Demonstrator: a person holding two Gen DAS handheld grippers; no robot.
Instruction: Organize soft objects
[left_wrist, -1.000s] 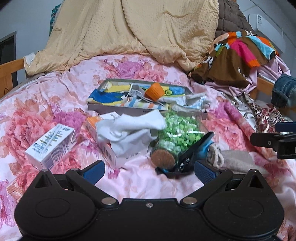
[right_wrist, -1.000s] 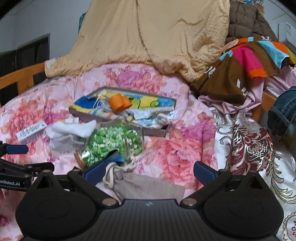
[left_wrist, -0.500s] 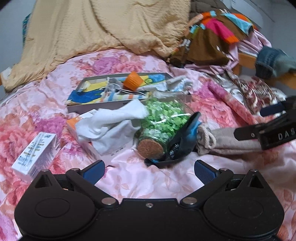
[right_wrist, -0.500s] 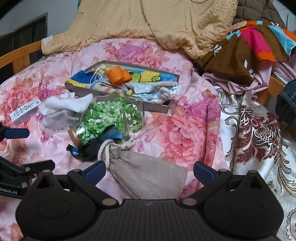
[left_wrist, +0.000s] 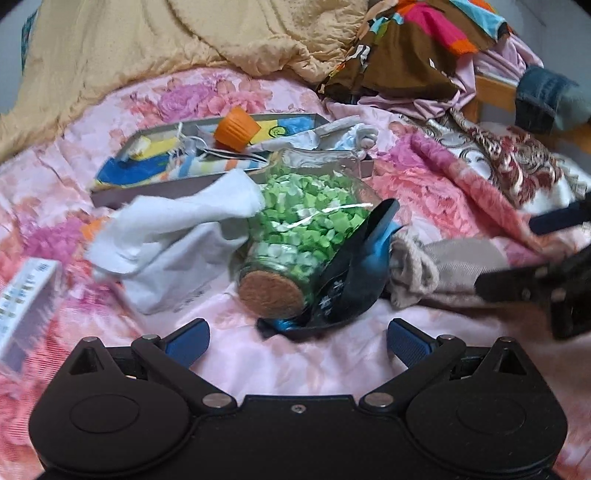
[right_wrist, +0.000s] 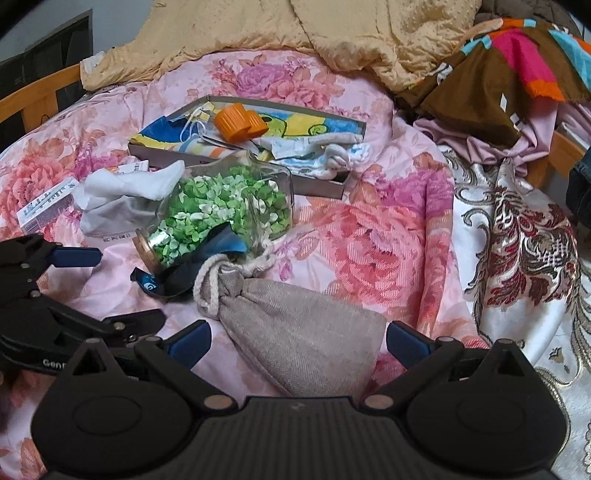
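below, both tools gaping, right tool (right_wrist: 297, 341) straddling grey drawstring pouch (right_wrist: 295, 343), left tool (left_wrist: 297, 338) before corked jar (left_wrist: 295, 236)

A corked glass jar (left_wrist: 310, 236) of green bits lay on its side on the bed (floral cover). A small white carton (right_wrist: 46, 208) sat left; an orange cap (right_wrist: 240, 122) rested beyond.

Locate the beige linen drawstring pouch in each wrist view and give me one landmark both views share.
Left wrist view: the beige linen drawstring pouch lies right of centre, its roped neck beside the dark blue packet.
Right wrist view: the pouch sits low and central, between the open right gripper's blue pads.
Shared landmark: the cork-stoppered glass jar of green bits, lying on its side just beyond the pouch's neck.
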